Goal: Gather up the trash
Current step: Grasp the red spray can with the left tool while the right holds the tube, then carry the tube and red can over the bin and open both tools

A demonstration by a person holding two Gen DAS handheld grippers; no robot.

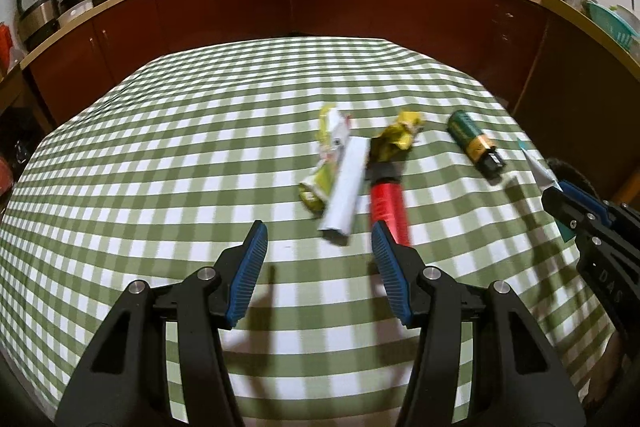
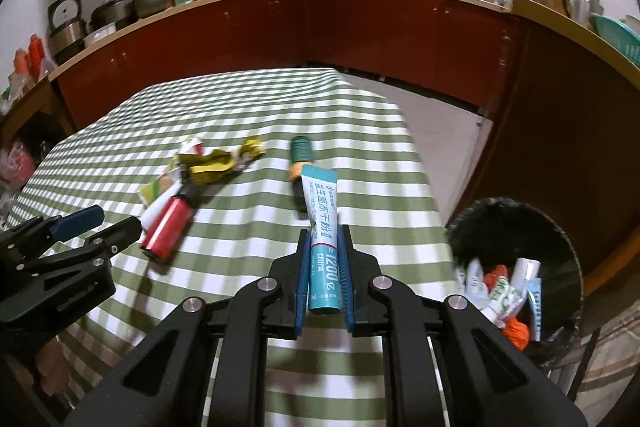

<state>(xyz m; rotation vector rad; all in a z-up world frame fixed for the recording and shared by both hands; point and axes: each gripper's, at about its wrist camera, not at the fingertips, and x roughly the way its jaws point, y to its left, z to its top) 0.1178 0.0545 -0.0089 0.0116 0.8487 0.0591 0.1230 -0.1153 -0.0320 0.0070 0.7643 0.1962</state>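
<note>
Right wrist view: right gripper [image 2: 324, 247] clamps teal sachet [image 2: 320, 227] mid-length; likely light, floppy, slippery. Left gripper [image 1: 320, 247] spread, empty.

Table under a green-and-white checked cloth [image 1: 160, 147]. Mid-table cluster: crumpled yellow-green wrapper [image 1: 326, 155], white paper tube [image 1: 346, 191] touching it, red cylinder with black cap [image 1: 388, 203], crumpled gold foil wrapper [image 1: 396, 141]. Green-and-orange battery [image 1: 474, 143] near right edge.
</note>
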